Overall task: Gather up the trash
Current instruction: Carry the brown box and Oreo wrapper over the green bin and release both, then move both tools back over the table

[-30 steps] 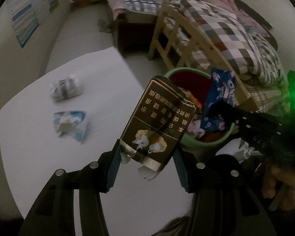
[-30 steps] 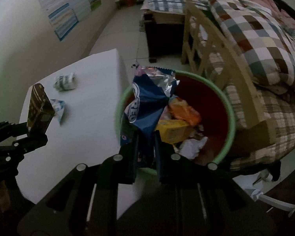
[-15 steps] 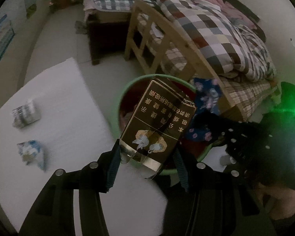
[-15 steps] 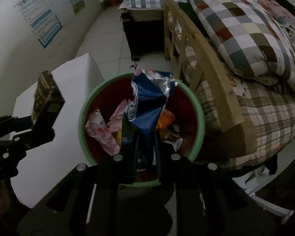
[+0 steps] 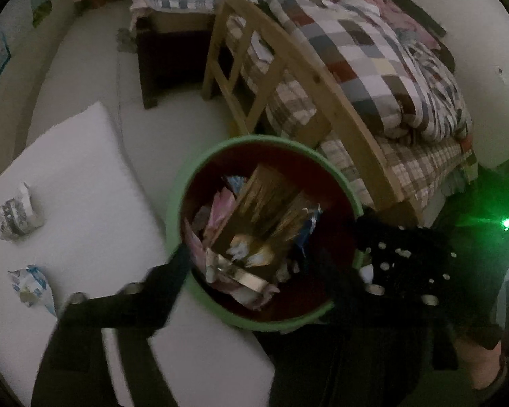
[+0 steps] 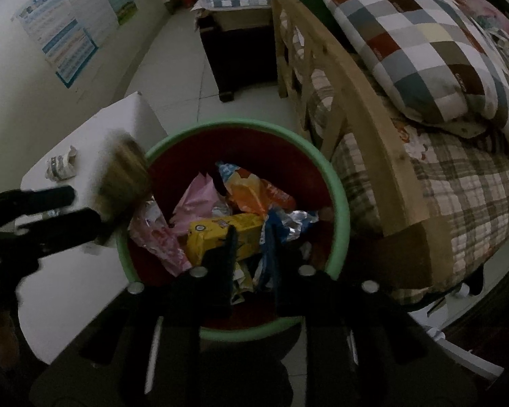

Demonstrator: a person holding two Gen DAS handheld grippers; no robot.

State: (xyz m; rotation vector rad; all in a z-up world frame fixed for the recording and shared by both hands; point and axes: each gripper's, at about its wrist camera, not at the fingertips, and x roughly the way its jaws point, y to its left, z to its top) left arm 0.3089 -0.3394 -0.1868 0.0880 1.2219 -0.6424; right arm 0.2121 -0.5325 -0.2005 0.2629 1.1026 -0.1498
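Dim bedroom, white bench (image 5: 85, 203). Left tongs (image 5: 254, 264) opening; brown carton (image 5: 264, 203), gripped a moment ago, now dropping into green bin (image 6: 341, 203). Right tongs (image 6: 251, 240) opening, releasing blue wrapper (image 6: 281, 227) into bin. Two crumpled wrappers (image 5: 15, 213) remain on bench.

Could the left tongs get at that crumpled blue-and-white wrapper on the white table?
Probably yes: the crumpled blue-and-white wrapper lies in the open on the white table, nothing over it, and the left tongs are opening, empty.
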